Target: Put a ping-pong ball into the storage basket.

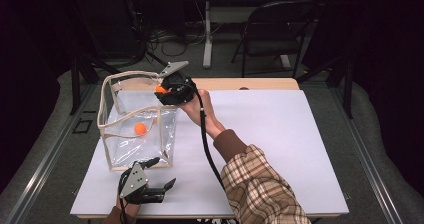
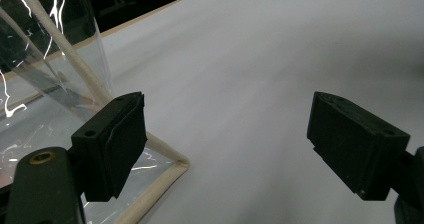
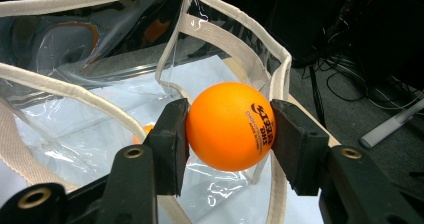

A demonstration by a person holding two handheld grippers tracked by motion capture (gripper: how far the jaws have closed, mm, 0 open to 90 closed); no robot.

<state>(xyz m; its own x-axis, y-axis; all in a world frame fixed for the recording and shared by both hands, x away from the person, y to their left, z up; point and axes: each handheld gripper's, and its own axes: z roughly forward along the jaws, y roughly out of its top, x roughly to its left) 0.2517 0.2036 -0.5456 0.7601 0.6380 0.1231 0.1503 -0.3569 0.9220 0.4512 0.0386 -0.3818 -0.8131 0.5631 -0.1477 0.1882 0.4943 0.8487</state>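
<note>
In the high view, the clear bag with its beige fabric trim stands open at about nine o'clock on the white table, and one orange ball lies inside it on the bottom. At six o'clock from the bag, near the table's front edge, the left gripper rests in the person's hand with its jaws apart and nothing between them; the left gripper view shows the bag's lower corner just beside one jaw, while the other jaw stands over bare table. Farther right — at roughly twelve o'clock from the bag's middle, over its far rim — the right gripper is held by a hand whose brown cuff and plaid sleeve reach in from five o'clock. Its jaws are clamped on a second orange ball, one pad pressing each side, as the right gripper view makes plain. That held ball bears dark printed lettering and hangs above the bag's open mouth — the ball on the bottom peeks out just behind the left-hand jaw in that view.
</note>
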